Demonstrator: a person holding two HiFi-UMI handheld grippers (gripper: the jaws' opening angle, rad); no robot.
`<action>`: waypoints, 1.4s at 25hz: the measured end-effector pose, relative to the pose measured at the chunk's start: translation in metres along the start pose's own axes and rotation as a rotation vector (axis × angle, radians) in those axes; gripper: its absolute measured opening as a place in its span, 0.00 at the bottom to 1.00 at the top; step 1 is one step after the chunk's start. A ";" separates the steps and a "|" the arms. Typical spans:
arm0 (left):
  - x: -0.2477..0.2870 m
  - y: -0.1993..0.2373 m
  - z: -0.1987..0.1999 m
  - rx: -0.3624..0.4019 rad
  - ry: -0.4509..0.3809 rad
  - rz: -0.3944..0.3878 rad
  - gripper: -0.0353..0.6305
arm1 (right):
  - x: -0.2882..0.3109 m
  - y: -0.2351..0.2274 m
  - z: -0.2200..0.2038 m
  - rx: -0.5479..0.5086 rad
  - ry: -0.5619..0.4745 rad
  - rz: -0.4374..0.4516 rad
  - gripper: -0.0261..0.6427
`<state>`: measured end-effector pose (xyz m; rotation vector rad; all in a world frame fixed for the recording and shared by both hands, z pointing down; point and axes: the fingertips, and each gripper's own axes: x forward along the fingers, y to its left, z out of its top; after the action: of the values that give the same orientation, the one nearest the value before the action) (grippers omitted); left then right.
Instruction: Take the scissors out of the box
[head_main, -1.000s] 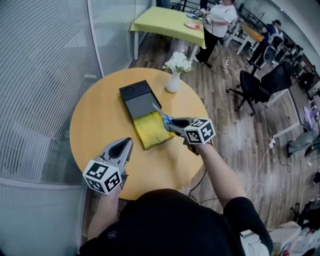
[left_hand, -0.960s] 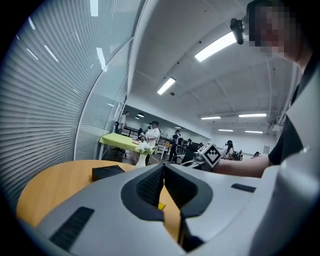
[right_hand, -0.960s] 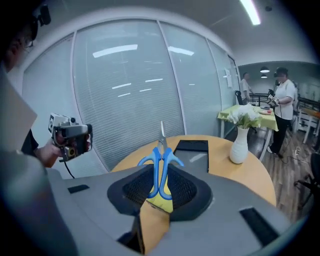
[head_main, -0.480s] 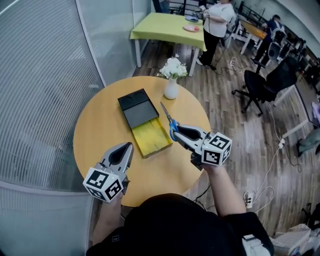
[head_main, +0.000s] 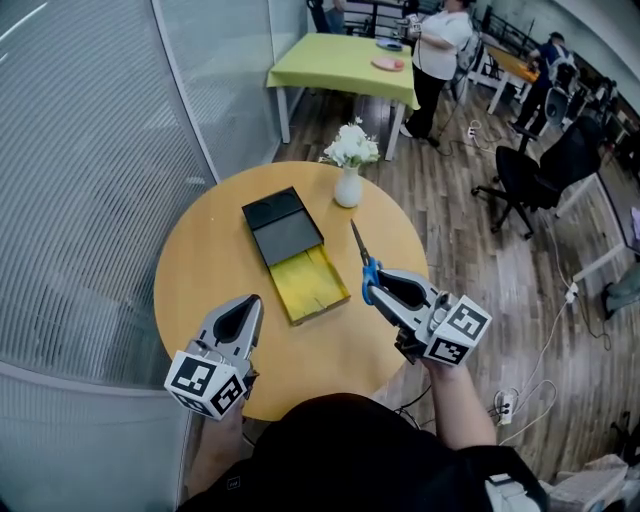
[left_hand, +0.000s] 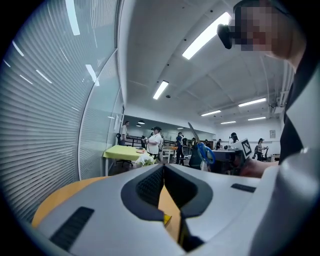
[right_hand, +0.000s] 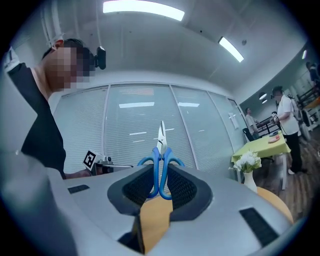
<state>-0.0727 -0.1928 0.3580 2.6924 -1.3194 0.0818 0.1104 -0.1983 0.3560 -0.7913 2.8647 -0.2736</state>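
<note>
The scissors (head_main: 366, 262), blue-handled, hang above the right side of the round wooden table (head_main: 200, 270). My right gripper (head_main: 373, 288) is shut on their handles, and the blades point away from me. In the right gripper view the scissors (right_hand: 160, 159) stand upright between the pads of my right gripper (right_hand: 160, 182). The box lies mid-table: a black sleeve (head_main: 283, 225) with a yellow tray (head_main: 305, 283) slid out of it toward me. My left gripper (head_main: 253, 302) hovers at the near left edge, shut and holding nothing. Seen in its own view, the left gripper (left_hand: 164, 167) has its tips together.
A white vase of flowers (head_main: 348, 180) stands at the table's far edge, behind the box. A curved glass wall (head_main: 90, 180) runs close on the left. Beyond are a green table (head_main: 345, 65), standing people and an office chair (head_main: 530, 170).
My right gripper has lifted the scissors off the yellow tray and carried them up and to the right, clear of the box. The left gripper has risen a little.
</note>
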 end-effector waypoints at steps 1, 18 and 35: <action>-0.001 0.000 0.001 0.002 -0.001 0.003 0.07 | -0.001 0.002 0.002 -0.011 -0.009 -0.004 0.19; 0.011 -0.010 0.016 0.045 -0.047 0.000 0.07 | 0.040 0.020 0.008 -0.040 -0.057 -0.090 0.19; 0.006 0.000 -0.003 0.008 -0.021 0.011 0.07 | 0.015 0.008 -0.009 -0.076 -0.006 -0.143 0.19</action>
<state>-0.0692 -0.1971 0.3616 2.7000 -1.3419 0.0599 0.0916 -0.1982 0.3619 -1.0114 2.8316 -0.1802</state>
